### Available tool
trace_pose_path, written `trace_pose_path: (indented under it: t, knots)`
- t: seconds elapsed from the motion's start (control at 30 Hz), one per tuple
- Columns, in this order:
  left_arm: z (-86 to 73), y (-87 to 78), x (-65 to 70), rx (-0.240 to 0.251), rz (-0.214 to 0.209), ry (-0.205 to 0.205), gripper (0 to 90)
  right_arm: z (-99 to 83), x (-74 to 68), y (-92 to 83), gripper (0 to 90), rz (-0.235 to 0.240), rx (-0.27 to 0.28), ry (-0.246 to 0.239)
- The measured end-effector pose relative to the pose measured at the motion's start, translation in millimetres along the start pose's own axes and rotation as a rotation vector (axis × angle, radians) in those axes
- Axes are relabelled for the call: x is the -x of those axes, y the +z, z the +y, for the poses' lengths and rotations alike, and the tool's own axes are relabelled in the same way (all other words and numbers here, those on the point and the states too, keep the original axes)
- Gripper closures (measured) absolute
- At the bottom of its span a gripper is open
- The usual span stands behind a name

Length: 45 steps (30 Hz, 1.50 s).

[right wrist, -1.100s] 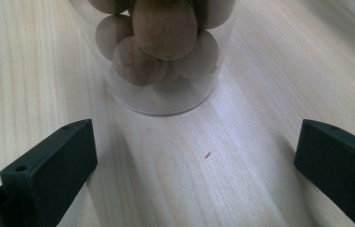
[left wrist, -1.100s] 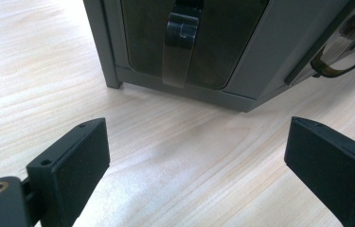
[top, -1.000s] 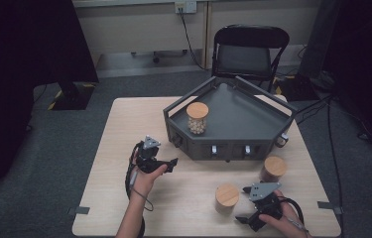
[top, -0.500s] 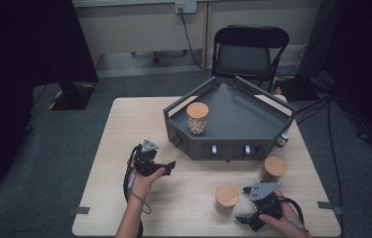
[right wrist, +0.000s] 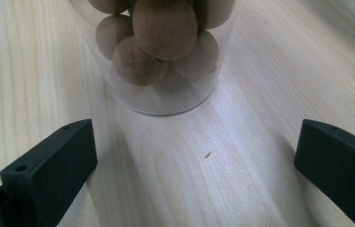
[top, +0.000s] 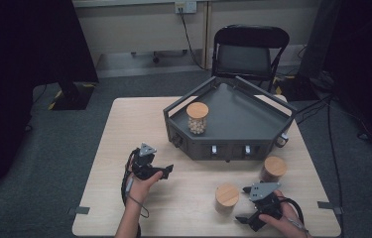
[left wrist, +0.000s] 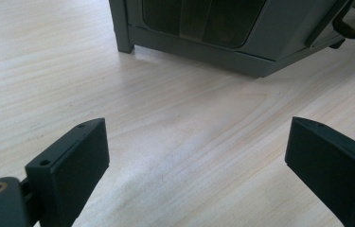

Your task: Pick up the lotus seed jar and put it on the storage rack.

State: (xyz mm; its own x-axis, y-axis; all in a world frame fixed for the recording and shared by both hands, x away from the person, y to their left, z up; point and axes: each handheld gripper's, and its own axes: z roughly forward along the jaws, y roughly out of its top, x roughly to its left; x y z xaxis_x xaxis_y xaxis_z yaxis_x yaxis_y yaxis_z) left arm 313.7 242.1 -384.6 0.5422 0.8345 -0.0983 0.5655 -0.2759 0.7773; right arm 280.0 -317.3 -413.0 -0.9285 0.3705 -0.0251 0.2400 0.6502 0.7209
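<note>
Three clear jars with wooden lids hold wooden balls. One jar (top: 197, 118) stands inside the grey angular tray (top: 253, 126). A second jar (top: 227, 197) stands on the table's near right, and a third (top: 274, 168) sits just in front of the tray. My right gripper (top: 245, 221) rests beside the second jar. In the right gripper view that jar (right wrist: 163, 52) stands just ahead of my right gripper (right wrist: 196, 135), whose jaws are open and apart from it. My left gripper (top: 165, 172) hovers at the table's middle left. My left gripper (left wrist: 199, 137) is open over bare wood, facing the tray wall (left wrist: 241, 38).
The wooden table (top: 124, 129) has tape marks at its near corners. A black folding chair (top: 249, 52) stands behind the tray. Cables trail on the grey floor at the right. Bare tabletop lies left of the tray.
My left gripper has drifted slightly toward the near edge of the table. The right gripper and the jars have stayed where they were.
</note>
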Motion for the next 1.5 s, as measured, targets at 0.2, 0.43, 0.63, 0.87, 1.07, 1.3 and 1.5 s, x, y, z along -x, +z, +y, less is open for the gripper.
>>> trace_pose_path:
  t: [0.2,0.43,0.63,0.87,1.07,1.3,1.5]
  knots:
    - [-4.3,-1.4,-1.0,-0.005,0.006,-0.002,6.9,0.0,0.0,0.0,0.0,0.000,0.000,0.000]
    - [-9.4,-3.2,-2.9,-0.013,0.016,-0.006,6.9,0.1,0.0,0.0,0.0,0.000,0.000,0.000]
    - [-13.2,-4.0,-2.7,-0.017,0.028,-0.005,6.6,0.0,0.0,0.0,0.0,0.000,0.000,0.000]
    - [-18.1,-5.6,-4.2,-0.024,0.036,-0.012,6.4,0.0,0.0,0.0,0.0,0.000,0.000,0.000]
    - [-20.6,-7.4,-5.0,-0.029,0.042,-0.010,6.3,0.0,0.0,0.0,0.0,0.000,0.000,0.000]
    - [-22.1,-9.0,-5.0,-0.039,0.048,0.002,6.0,0.0,0.0,0.0,0.0,0.000,0.000,0.000]
    - [-25.1,-10.9,-5.9,-0.046,0.056,0.005,5.8,0.0,0.0,0.0,0.0,0.000,0.000,0.000]
